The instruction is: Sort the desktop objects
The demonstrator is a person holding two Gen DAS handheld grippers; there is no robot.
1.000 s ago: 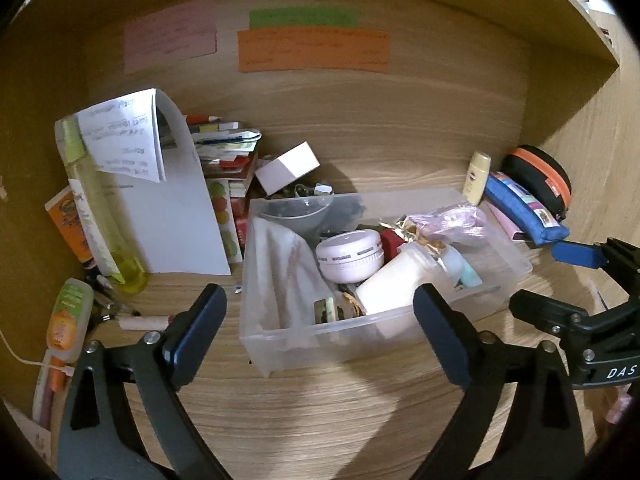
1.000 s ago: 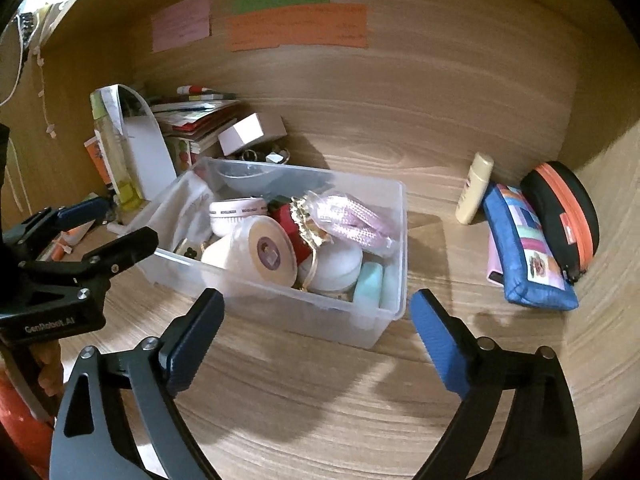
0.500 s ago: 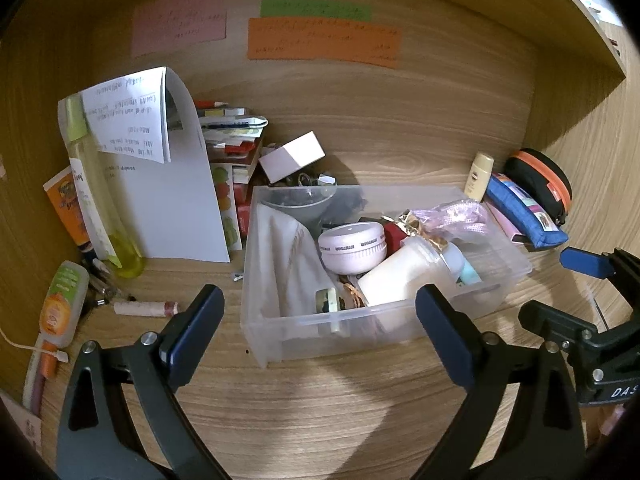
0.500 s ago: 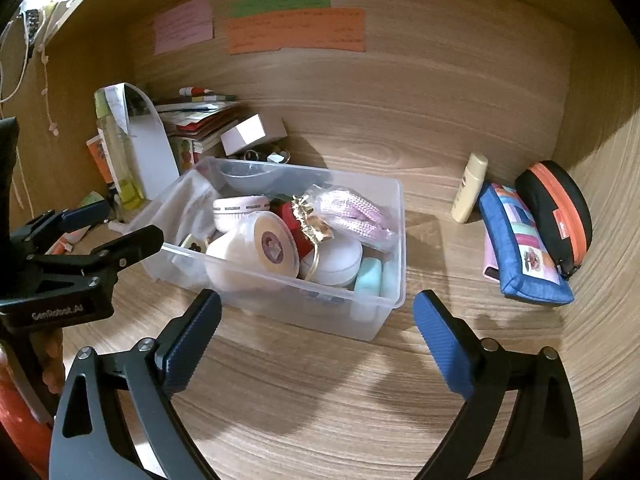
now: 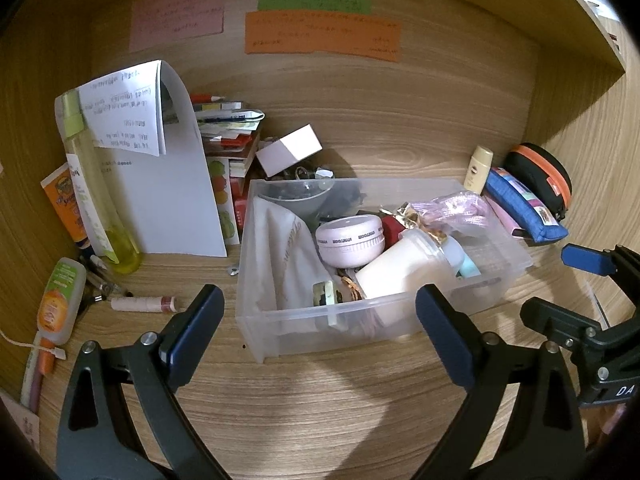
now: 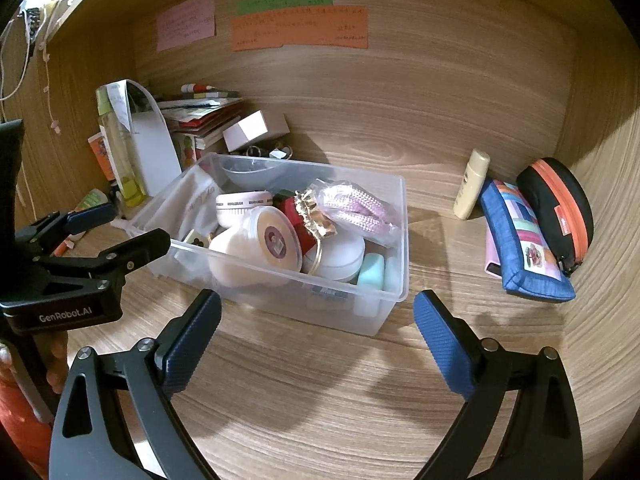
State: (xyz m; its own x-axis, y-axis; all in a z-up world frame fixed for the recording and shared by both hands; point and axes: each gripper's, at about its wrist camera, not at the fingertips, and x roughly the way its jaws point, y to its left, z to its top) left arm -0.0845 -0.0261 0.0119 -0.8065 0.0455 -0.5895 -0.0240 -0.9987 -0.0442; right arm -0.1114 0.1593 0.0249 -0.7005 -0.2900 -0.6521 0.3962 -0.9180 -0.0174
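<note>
A clear plastic bin (image 5: 260, 344) (image 6: 384, 304) sits mid-desk, crowded with a pink round jar (image 5: 349, 240), a white lidded tub (image 6: 276, 240), a white cloth (image 5: 288, 256), a pink mesh pouch (image 6: 356, 208) and a teal bar (image 6: 370, 272). My left gripper (image 5: 318, 330) is open and empty, hovering just in front of the bin's near wall. Open and empty too, my right gripper (image 6: 316, 330) hangs before the bin's right front corner. A lip balm tube (image 5: 142, 304) lies on the desk left of the bin.
At the left stand a tall yellow-green bottle (image 5: 92, 200), an orange tube (image 5: 66, 204), a sanitizer bottle (image 5: 58, 300), folded paper (image 5: 168, 184) and stacked books (image 5: 232, 132). A white box (image 5: 288, 150) sits behind the bin. A cream tube (image 6: 472, 184), blue pouch (image 6: 516, 240) and black case (image 6: 560, 208) line the right wall.
Both grippers have drawn back and risen slightly from the bin, so more of the desk front and left clutter shows. Nothing was grasped or moved.
</note>
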